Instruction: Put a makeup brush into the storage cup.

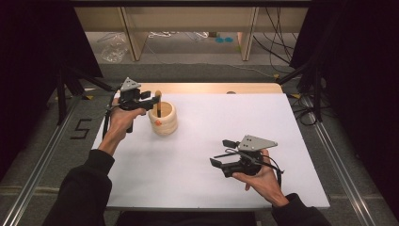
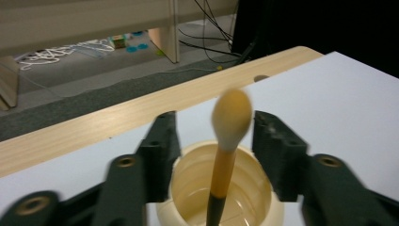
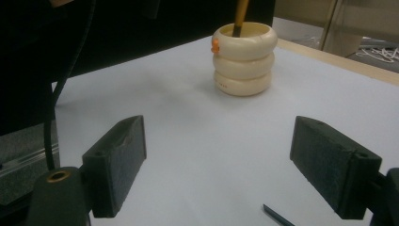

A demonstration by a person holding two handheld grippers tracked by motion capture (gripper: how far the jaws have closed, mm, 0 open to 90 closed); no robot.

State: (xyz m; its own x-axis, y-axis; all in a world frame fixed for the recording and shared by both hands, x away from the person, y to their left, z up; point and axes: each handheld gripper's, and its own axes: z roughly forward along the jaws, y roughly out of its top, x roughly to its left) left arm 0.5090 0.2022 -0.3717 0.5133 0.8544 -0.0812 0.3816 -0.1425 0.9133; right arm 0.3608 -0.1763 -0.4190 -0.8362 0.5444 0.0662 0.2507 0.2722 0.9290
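One brush standing in cup, left claw parted around it, not gripping. Lift clear straight up, avoid tipping. Right claw wide, empty.

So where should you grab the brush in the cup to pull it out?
Grab the brush by its pale rounded top, coming from straight above. It stands nearly upright in the cream ringed cup, so only the top pokes over the rim. The left gripper already has its open fingers either side of it.
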